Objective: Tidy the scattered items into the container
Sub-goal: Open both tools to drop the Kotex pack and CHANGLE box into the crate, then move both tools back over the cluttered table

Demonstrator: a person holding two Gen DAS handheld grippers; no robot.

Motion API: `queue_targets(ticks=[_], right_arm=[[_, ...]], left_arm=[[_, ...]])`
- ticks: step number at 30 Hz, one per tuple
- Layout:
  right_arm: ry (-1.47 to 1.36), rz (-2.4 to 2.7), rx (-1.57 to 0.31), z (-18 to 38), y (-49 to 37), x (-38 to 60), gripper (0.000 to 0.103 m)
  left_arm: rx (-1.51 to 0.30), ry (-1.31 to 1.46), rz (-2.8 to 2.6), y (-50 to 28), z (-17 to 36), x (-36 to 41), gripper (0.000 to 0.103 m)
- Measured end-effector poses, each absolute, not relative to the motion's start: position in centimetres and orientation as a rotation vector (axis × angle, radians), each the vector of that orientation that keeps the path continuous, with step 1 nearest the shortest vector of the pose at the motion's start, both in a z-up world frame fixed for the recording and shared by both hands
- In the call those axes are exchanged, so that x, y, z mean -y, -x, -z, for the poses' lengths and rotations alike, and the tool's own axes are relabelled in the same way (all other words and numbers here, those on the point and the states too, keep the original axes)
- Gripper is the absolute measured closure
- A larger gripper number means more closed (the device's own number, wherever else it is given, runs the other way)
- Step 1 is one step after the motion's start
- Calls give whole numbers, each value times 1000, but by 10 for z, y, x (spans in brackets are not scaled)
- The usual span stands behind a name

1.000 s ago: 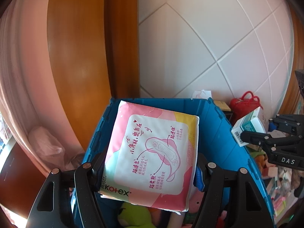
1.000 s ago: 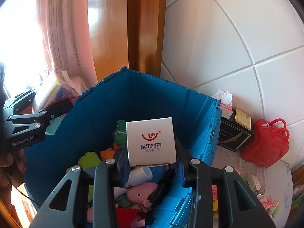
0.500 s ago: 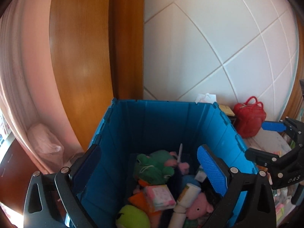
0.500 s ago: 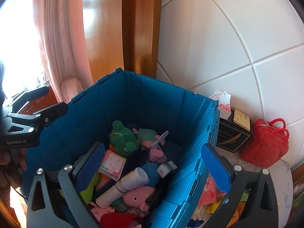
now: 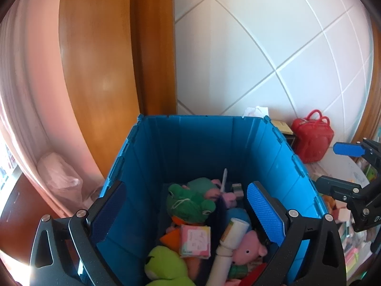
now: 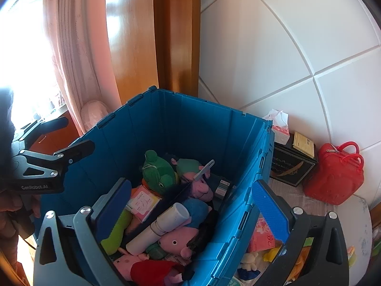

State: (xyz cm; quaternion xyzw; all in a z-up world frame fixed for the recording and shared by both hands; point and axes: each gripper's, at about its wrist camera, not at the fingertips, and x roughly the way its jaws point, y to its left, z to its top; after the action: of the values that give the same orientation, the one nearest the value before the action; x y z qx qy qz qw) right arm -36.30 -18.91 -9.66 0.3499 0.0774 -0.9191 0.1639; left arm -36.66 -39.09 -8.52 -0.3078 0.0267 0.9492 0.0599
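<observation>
A tall blue crate (image 5: 202, 143) (image 6: 190, 124) holds plush toys, a green frog (image 5: 188, 202) (image 6: 159, 169), a pink pig (image 5: 247, 250) (image 6: 176, 238), a white tube (image 5: 228, 240) (image 6: 164, 224) and a pink pad packet (image 5: 195, 240) (image 6: 142, 201). My left gripper (image 5: 188, 214) is open and empty above the crate's near-left side. My right gripper (image 6: 190, 212) is open and empty, straddling the crate's right wall. Each gripper shows in the other's view, the right (image 5: 347, 166) and the left (image 6: 47, 157).
A red bag (image 5: 312, 138) (image 6: 333, 174), a black box (image 6: 290, 166) and a tissue pack (image 6: 278, 126) stand right of the crate by the tiled wall. Loose toys and packets (image 6: 262, 238) lie on the round table. A wooden door frame and pink curtain are behind.
Both grippers opened and dropped their loads: the pink pad pack left the left jaws and the white box left the right. Both items went into the crate. The grippers rose slightly.
</observation>
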Motion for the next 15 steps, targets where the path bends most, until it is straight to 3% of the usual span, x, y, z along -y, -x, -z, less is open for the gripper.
queue_targets(ticks=[15], right_arm=[[-978, 2619, -172, 90, 315, 149, 0]], left_arm=[[-154, 909, -2871, 320, 70, 346, 1]])
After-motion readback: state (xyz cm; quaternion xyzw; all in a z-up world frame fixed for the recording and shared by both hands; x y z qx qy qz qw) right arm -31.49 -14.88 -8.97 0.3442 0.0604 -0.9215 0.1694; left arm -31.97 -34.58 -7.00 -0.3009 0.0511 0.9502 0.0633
